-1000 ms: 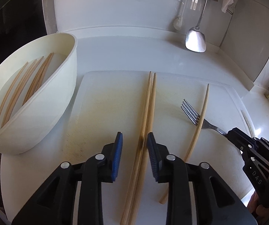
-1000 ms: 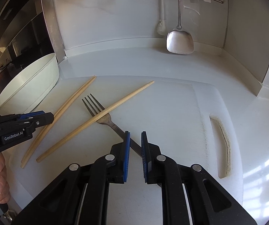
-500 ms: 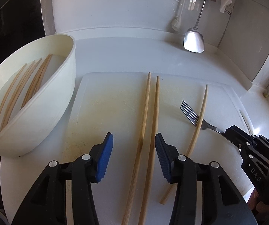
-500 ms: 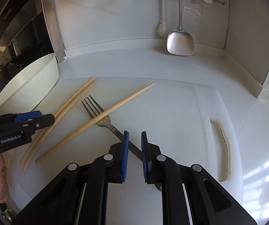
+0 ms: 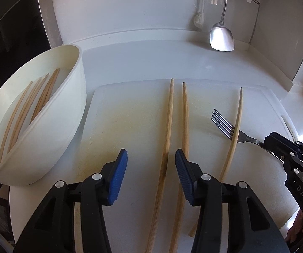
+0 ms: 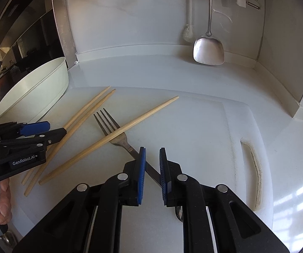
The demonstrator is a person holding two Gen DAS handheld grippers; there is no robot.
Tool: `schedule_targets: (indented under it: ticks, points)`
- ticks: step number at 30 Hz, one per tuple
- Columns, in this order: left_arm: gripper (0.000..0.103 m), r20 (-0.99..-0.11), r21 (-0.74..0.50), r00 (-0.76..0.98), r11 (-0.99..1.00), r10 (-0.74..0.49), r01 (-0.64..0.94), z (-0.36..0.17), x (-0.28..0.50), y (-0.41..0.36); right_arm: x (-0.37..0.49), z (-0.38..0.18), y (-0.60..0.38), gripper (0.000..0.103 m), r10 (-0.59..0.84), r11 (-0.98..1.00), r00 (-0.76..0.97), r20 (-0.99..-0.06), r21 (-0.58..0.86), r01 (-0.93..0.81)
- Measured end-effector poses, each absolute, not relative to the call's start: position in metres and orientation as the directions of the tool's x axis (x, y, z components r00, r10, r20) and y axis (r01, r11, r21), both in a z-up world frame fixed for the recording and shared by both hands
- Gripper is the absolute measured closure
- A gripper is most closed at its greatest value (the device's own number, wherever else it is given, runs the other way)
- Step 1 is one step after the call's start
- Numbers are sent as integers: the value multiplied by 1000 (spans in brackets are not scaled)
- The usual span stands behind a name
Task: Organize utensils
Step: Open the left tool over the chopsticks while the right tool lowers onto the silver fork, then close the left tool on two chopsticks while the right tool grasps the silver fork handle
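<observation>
Two wooden chopsticks (image 5: pixel 168 126) lie side by side on the white cutting board (image 5: pixel 130 113), a small gap between them. My left gripper (image 5: pixel 151 166) is open, its blue pads on either side of them, holding nothing. A third chopstick (image 5: pixel 234 135) lies across a metal fork (image 5: pixel 225 124) to the right. My right gripper (image 6: pixel 152 164) is narrowly open with its pads on either side of the fork's handle (image 6: pixel 130 147), not clamped. The pair (image 6: pixel 88 113) and the third chopstick (image 6: pixel 117 135) also show in the right wrist view.
A cream bowl (image 5: pixel 45 130) with several chopsticks inside stands left of the board, also seen in the right wrist view (image 6: pixel 35 92). A metal spatula (image 5: pixel 222 35) hangs on the back wall. The board's handle slot (image 6: pixel 254 168) is at the right.
My left gripper opened and released the two chopsticks, which now lie slightly apart on the board. My right gripper opened a little around the fork handle.
</observation>
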State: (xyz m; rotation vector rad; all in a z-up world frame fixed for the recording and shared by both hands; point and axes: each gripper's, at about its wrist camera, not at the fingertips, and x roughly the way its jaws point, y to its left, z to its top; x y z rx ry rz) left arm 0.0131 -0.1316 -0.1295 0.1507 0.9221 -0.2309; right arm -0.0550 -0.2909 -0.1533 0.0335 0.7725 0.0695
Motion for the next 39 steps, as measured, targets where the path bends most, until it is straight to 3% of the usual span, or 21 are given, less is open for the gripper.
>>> schedule_targets:
  ticks: [3,5,7,11,21,24,26,30,32,39]
  points:
    - [54,-801,37,584,964,-129,264,-130,13,-131,-55,-153,-287,90,101,994,704,-703,41,-101]
    - [48,-803,27,581,966,-132,256,-130,15,-127,-57,-152,-285,80,134,989,699,-702,47,-143]
    - [47,-807,11,575,968,-138,249,-131,17,-124,-57,-152,-282,76,148,983,690,-709,31,-179]
    - [46,-806,13,575,967,-140,253,-131,17,-124,-51,-155,-275,76,144,966,671,-727,-45,-256]
    - [40,-829,7,545,971,-128,237,-132,28,-129,-36,-156,-284,76,255,924,618,-744,-1,-383]
    - [46,-835,4,533,968,-136,252,-131,30,-131,-33,-155,-285,76,279,915,604,-746,17,-402]
    - [60,-838,6,526,961,-145,275,-130,30,-133,-32,-155,-285,76,283,906,595,-752,7,-423]
    - [76,-842,15,513,944,-166,330,-129,27,-140,-32,-154,-282,77,278,897,589,-759,-15,-442]
    - [91,-844,29,506,929,-176,370,-128,25,-147,-31,-155,-280,78,273,898,592,-758,-21,-440]
    - [95,-851,17,490,922,-190,387,-127,28,-150,-29,-154,-274,90,230,910,602,-765,-51,-412]
